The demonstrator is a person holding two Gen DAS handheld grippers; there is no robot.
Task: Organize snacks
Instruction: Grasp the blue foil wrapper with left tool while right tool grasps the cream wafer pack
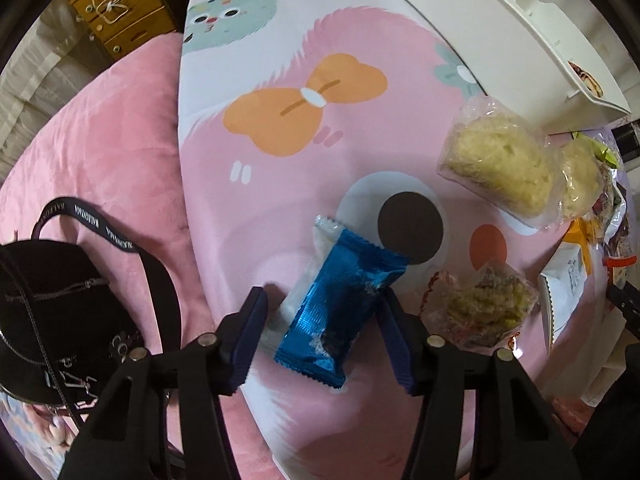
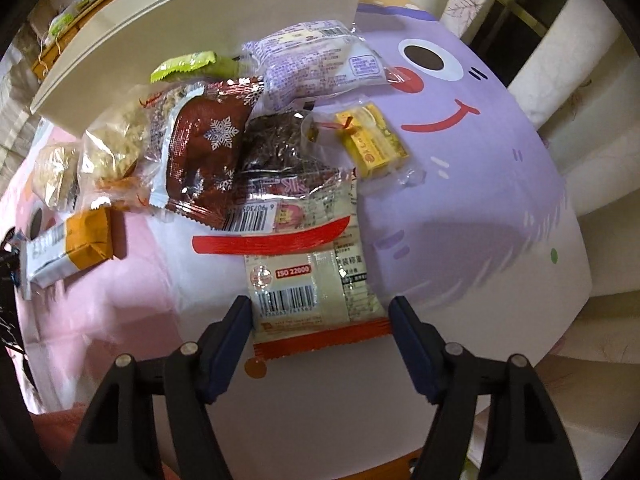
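Note:
In the left wrist view my left gripper (image 1: 322, 320) is open, its jaws either side of a blue foil snack packet (image 1: 340, 308) that lies on the cartoon-print table (image 1: 280, 152). In the right wrist view my right gripper (image 2: 320, 328) is open, its jaws flanking the near end of a clear packet with a red stripe and barcode (image 2: 316, 280). Beyond it lies a pile: a brown snowflake packet (image 2: 204, 152), a dark seaweed-like pack (image 2: 276, 148), a yellow box (image 2: 372, 140) and a white-purple packet (image 2: 316, 60).
A white bin (image 1: 520, 28) stands at the table's far right; it also shows in the right wrist view (image 2: 180, 20). Clear-wrapped pale cakes (image 1: 500, 160) and a greenish one (image 1: 484, 304) lie right of the blue packet. A black bag (image 1: 60, 312) rests on the pink bedding (image 1: 100, 140).

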